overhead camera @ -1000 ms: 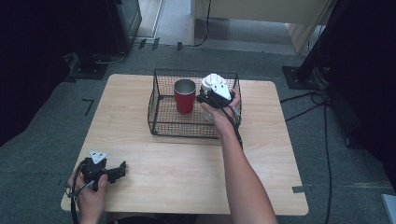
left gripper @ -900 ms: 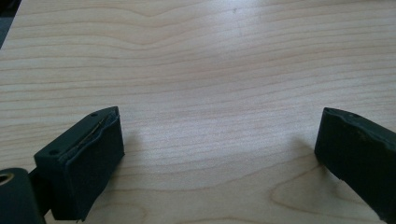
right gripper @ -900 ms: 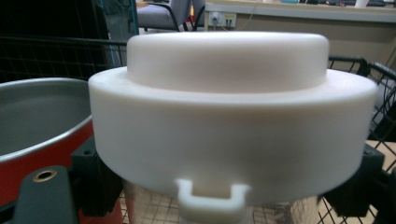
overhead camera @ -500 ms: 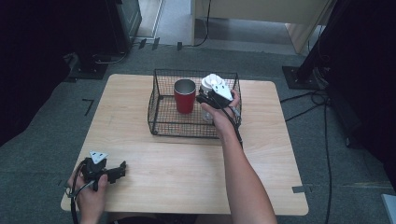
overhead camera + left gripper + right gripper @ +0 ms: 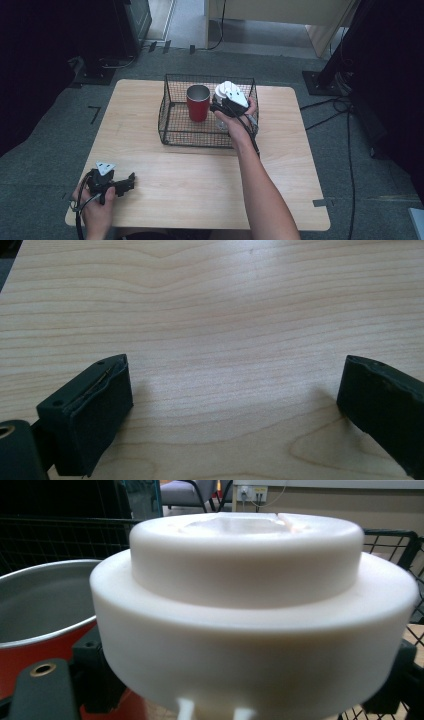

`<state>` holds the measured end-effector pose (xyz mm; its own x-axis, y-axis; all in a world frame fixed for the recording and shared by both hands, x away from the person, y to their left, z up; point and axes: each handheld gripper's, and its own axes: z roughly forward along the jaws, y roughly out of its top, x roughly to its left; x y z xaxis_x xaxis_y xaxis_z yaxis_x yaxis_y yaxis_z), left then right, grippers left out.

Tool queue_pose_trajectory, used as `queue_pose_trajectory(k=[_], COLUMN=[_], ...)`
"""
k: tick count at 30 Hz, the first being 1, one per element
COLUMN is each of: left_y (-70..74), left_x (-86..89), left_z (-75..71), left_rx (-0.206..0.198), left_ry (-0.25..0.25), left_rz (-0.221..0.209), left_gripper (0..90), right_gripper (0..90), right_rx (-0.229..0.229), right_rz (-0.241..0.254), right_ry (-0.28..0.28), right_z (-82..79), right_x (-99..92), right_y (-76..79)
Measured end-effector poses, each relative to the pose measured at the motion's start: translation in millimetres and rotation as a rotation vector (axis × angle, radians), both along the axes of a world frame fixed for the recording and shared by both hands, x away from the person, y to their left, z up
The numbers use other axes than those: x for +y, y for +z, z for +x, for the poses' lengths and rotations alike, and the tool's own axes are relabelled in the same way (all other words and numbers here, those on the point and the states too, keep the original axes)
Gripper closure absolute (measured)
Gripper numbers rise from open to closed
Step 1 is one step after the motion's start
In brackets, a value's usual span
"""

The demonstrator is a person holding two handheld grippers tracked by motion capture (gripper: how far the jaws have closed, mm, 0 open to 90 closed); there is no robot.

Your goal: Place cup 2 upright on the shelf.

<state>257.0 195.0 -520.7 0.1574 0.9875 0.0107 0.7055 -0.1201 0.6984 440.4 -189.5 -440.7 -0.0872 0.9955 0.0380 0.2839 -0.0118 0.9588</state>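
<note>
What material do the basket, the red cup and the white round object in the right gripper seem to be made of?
Basket: thin black wire mesh, probably coated metal, see-through grid. Red cup: red outside with a grey, dull-shiny inside and rim, likely painted steel. White round object: smooth, matte, stepped, looks like moulded plastic. It sits between the jaws of the right gripper.

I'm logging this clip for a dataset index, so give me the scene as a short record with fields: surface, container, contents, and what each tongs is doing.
surface: wooden table
container: black wire basket, toward the table's far side
contents: red cup with a metal inside, upright
left tongs: open, nothing between the jaws, low over bare table near the front left corner
right tongs: at the basket, closed on a white lid beside the cup
below the lid: hidden by the hand
</note>
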Motion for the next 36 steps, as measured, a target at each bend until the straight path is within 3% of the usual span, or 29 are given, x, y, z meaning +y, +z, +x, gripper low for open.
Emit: queue_pose_trajectory(k=[10,15,20,26,36], left_y=[0.0,0.0,0.0,0.0,0.0], left_x=[-0.1,-0.1,0.0,0.0,0.0], left_z=[0.0,0.0,0.0,0.0,0.0], left_rx=[0.0,0.0,0.0,0.0,0.0], left_ry=[0.001,0.0,0.0,0.0,0.0], left_rz=[-0.001,0.0,0.0,0.0,0.0], left_gripper=[1.9,1.9,1.9,1.9,1.9], right_gripper=[11.5,15.7,15.8,15.8,14.3], right_rx=[0.015,-0.011,-0.034,-0.059,-0.024], right_rz=[0.025,-0.029,-0.013,-0.029,-0.002], right_ry=[-0.01,0.008,0.003,-0.027,-0.023], right_z=[1.4,-1.6,-0.1,5.6,4.7], right_x=[-0.8,1.5,0.5,-0.8,-0.7], right_y=[0.6,-1.1,-3.4,-6.6,-4.3])
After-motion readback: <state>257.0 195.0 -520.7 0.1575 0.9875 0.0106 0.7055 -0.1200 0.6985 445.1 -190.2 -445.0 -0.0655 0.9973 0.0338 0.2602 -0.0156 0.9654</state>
